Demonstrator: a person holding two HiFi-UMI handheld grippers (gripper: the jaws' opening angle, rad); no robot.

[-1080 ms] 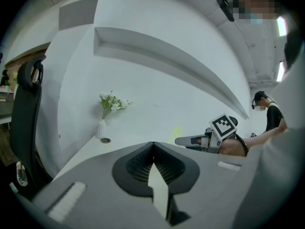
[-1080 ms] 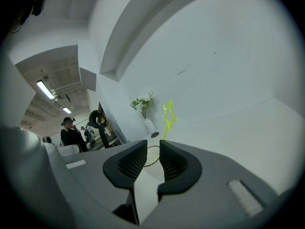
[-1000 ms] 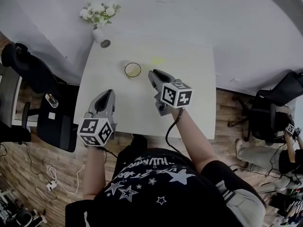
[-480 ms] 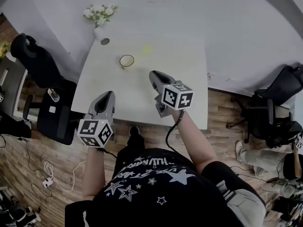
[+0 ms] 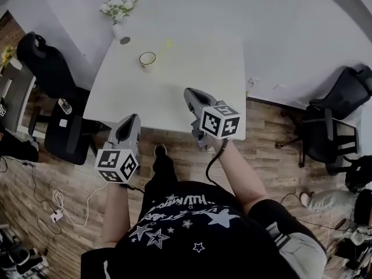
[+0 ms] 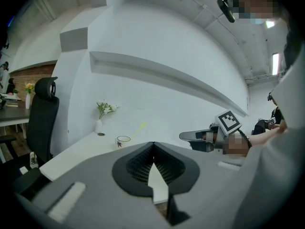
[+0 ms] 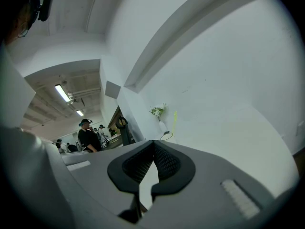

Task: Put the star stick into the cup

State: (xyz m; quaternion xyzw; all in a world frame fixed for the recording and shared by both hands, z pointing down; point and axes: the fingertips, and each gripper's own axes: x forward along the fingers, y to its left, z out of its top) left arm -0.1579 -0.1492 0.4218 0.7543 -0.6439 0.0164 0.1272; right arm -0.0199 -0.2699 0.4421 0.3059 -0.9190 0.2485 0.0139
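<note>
A white table carries 1 flower vase at its far corner — a black chair stands beside it.

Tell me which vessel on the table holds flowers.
The white vase, flowers sticking from it, at the table's far left corner; the dark-rimmed cup holds none.

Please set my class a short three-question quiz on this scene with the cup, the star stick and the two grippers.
1. True or false: the star stick is standing in the cup.
2. What stands at the far left corner of the table? A) a vase of flowers B) a laptop C) a kettle
3. Fill in: the left gripper and the right gripper both have their jaws ____.
Key: 1 false; 2 A; 3 shut.
</note>
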